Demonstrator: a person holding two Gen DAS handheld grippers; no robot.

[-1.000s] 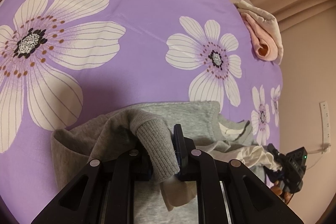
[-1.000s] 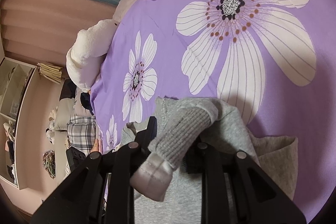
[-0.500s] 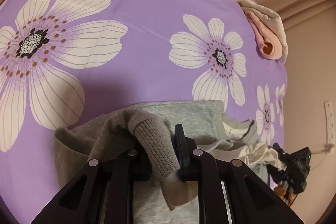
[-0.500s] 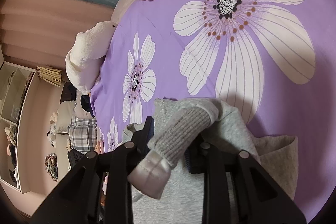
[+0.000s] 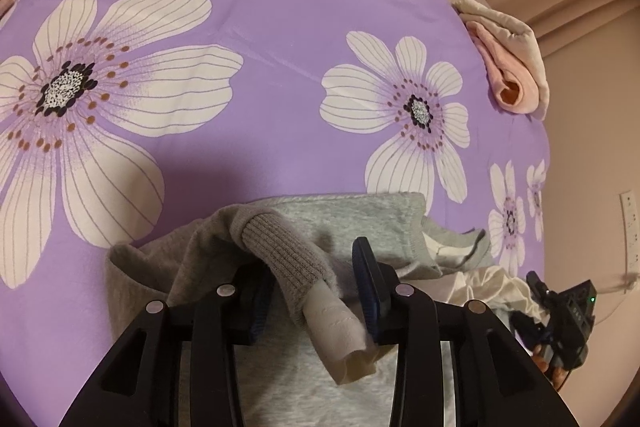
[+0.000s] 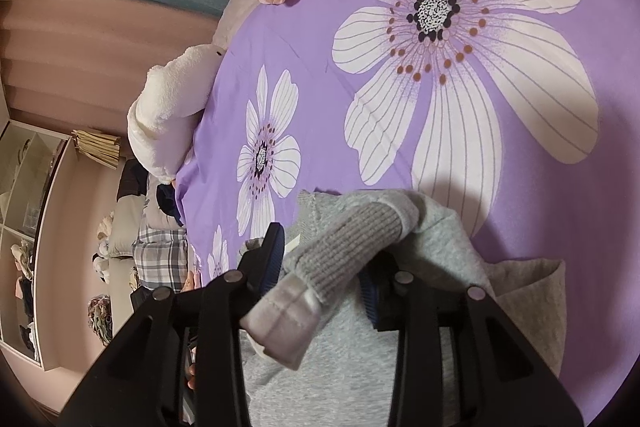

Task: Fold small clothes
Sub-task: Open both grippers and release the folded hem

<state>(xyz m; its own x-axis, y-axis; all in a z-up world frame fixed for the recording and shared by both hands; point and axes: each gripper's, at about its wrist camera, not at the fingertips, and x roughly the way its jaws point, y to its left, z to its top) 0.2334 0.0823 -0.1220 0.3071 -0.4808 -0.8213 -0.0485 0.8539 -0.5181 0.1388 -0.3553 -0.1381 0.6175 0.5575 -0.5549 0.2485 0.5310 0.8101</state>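
Since the earlier frame both jaws have parted: the left gripper [image 5: 312, 291] and right gripper [image 6: 320, 271] are opening, each cuff [image 5: 288, 259] lying loose between them on the sweater [image 5: 360, 223] on the bed [image 5: 260, 7]. A cuff snagging on a withdrawing pad could undo the sleeve fold.

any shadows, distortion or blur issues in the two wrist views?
Left wrist view: strong fisheye bend with dark corners; a soft shadow on the purple sheet just beyond the grey top; focus sharp, warm dim light, no glare. Right wrist view: same bend; a rounded shadow falls across the big flower; the room at left is small and curved.
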